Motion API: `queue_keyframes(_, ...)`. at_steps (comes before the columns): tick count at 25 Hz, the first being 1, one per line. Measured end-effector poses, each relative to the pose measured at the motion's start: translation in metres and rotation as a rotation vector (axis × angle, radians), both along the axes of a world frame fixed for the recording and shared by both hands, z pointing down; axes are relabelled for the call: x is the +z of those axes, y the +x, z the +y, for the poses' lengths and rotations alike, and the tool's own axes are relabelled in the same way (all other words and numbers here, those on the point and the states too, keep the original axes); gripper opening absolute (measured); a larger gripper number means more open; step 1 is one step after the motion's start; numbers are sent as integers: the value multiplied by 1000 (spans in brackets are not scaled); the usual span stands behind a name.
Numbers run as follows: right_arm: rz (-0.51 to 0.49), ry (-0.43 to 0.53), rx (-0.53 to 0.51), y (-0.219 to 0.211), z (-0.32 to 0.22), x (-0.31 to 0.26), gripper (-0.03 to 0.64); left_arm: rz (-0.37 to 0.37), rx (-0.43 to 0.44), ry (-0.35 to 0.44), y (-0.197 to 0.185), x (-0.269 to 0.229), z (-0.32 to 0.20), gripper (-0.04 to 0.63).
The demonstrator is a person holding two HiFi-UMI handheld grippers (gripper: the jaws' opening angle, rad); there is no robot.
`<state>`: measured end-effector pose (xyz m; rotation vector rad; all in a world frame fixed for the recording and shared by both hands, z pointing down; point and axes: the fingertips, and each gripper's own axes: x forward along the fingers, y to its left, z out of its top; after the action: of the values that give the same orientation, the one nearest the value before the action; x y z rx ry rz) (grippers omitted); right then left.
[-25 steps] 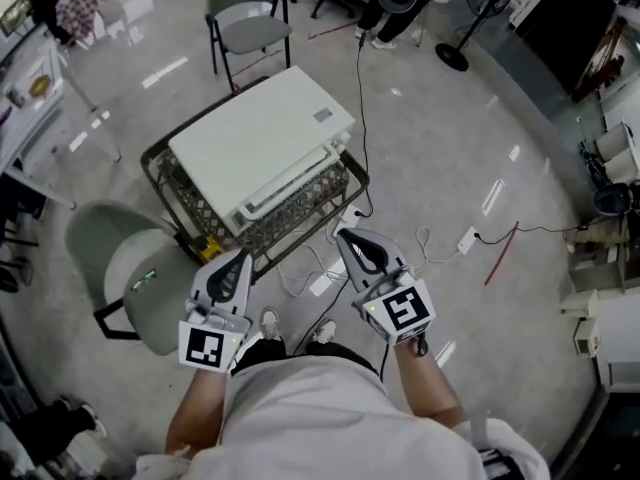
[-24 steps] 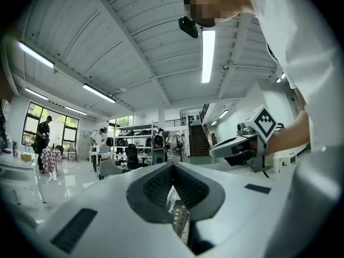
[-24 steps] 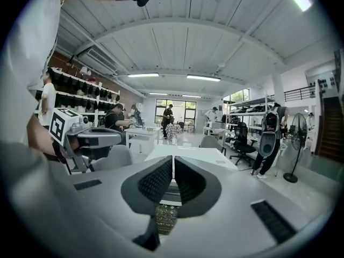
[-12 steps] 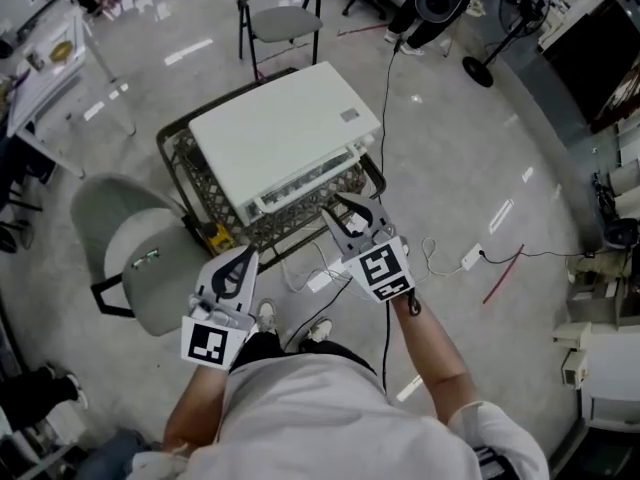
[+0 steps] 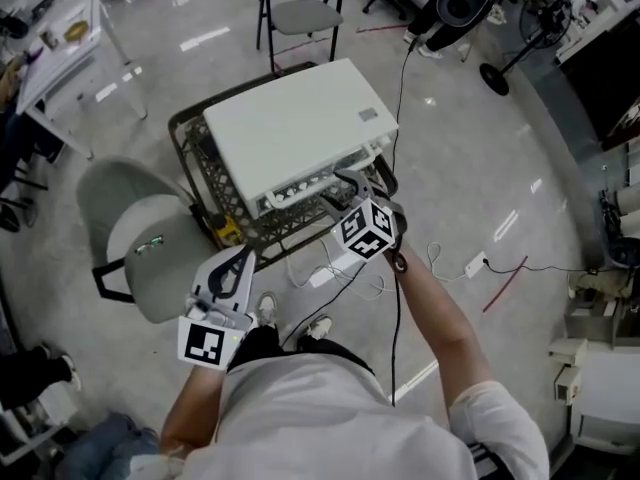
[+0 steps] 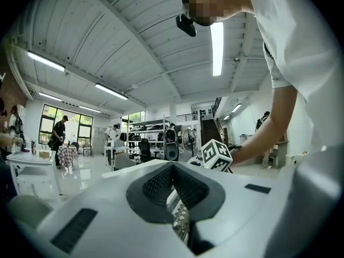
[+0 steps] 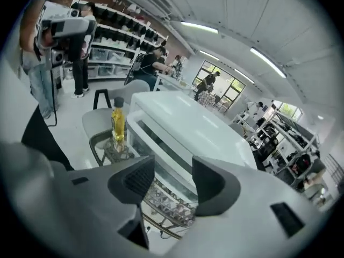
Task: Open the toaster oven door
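Note:
The white toaster oven (image 5: 295,128) stands on a wire-mesh cart (image 5: 195,153), front face toward me. Its door (image 7: 161,147) is closed. My right gripper (image 5: 342,194) reaches down to the right end of the oven's front. Its jaws have just been opening and stand open with nothing gripped; in the right gripper view, the right gripper (image 7: 171,168) frames the door and the cart's mesh. My left gripper (image 5: 240,260) hangs back at the lower left, away from the oven, shut and empty. The left gripper (image 6: 172,168) looks level toward the right gripper's marker cube (image 6: 216,155).
A yellow bottle (image 7: 117,123) stands on the cart's left corner beside the oven. A grey chair (image 5: 140,238) sits left of the cart. Cables (image 5: 330,273) and a power strip (image 5: 475,265) lie on the floor. Another chair (image 5: 300,13) and a fan (image 5: 520,28) stand beyond.
My right gripper has dropped forward from waist height to the oven's front, rolling over, and its jaws have gone from shut to open. The left gripper has barely shifted.

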<state>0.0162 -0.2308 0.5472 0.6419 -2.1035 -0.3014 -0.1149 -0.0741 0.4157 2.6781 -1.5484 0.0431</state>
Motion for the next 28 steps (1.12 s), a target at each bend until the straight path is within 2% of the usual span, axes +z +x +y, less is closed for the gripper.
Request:
queue_keyframes(9,326,71,-155,8,-18,42,245,0,-20,-10,-8,4,1,17)
queue_keyframes(12,385,92,-178,10,-16,50,249,3,-26,-19,-12,6,2,17)
queue_keyframes(16,392,98,-168,10,-14,52,256,5,-25,-21,-12,7,2,17)
queue_keyframes(28,287,11,-70,23,8,51,252,32,12,-20,0,6,0,17)
